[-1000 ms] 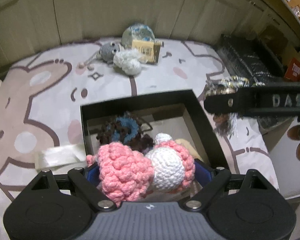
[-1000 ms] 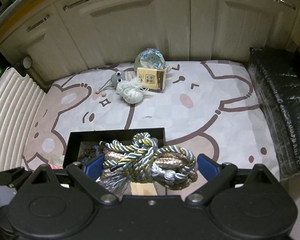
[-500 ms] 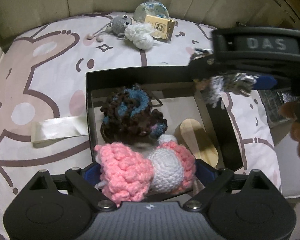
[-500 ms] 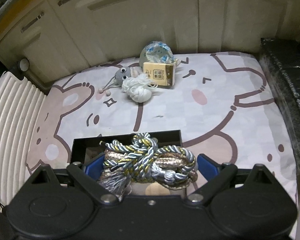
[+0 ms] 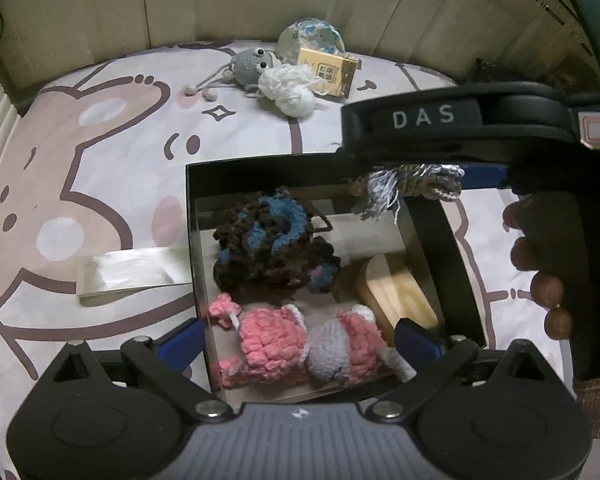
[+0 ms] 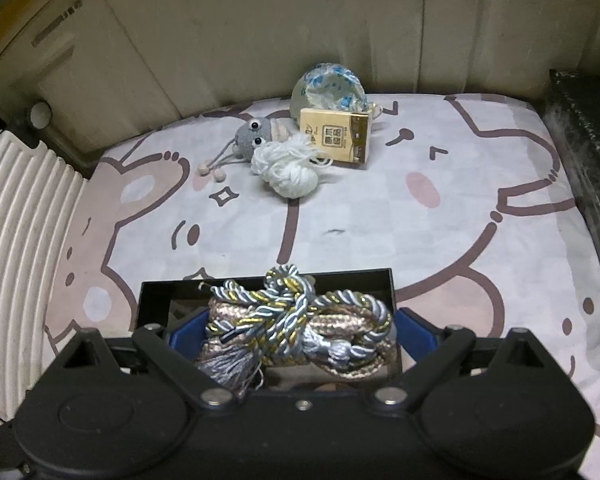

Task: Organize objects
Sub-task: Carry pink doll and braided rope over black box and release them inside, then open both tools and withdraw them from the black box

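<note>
Left tongs are opening around the released pink crochet doll; right tongs pinch the soft, light cord bundle, best gripped mid-coil, above the black box.

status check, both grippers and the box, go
Left gripper opening, pink crochet toy lying loose in black box. Right gripper shut on braided cord bundle above box. Brown-blue crochet piece and wooden piece already inside.
</note>
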The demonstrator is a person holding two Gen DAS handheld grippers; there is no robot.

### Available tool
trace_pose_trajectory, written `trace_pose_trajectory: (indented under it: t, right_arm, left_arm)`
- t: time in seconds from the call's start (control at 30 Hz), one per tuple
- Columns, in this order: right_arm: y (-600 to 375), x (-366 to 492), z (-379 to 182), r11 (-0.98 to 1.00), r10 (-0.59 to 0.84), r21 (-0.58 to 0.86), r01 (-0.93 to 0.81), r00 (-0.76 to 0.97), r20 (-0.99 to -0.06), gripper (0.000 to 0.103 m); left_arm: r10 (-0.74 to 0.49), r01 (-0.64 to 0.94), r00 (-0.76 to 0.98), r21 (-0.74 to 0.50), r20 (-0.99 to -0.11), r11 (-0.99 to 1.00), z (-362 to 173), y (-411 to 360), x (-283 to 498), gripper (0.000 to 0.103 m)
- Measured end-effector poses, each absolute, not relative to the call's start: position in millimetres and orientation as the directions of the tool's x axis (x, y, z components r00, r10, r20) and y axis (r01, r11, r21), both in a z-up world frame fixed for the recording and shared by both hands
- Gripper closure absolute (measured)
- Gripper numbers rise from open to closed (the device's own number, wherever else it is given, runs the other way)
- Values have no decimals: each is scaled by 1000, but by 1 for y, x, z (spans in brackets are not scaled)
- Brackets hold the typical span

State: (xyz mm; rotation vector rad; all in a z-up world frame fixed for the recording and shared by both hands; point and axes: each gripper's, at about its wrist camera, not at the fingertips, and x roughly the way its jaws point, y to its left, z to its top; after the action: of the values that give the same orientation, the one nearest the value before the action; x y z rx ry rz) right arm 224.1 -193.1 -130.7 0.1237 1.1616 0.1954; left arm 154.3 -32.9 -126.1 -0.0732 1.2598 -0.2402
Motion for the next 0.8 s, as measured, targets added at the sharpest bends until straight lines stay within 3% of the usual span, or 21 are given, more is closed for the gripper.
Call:
trace_pose_trajectory:
  t: [0.8]
  right_arm:
    - [-206,208,-113,975,217,182,-125,401,-890,1]
  left_arm:
    - [-205,114,303,-178,-931,977,-116,-34,148,2]
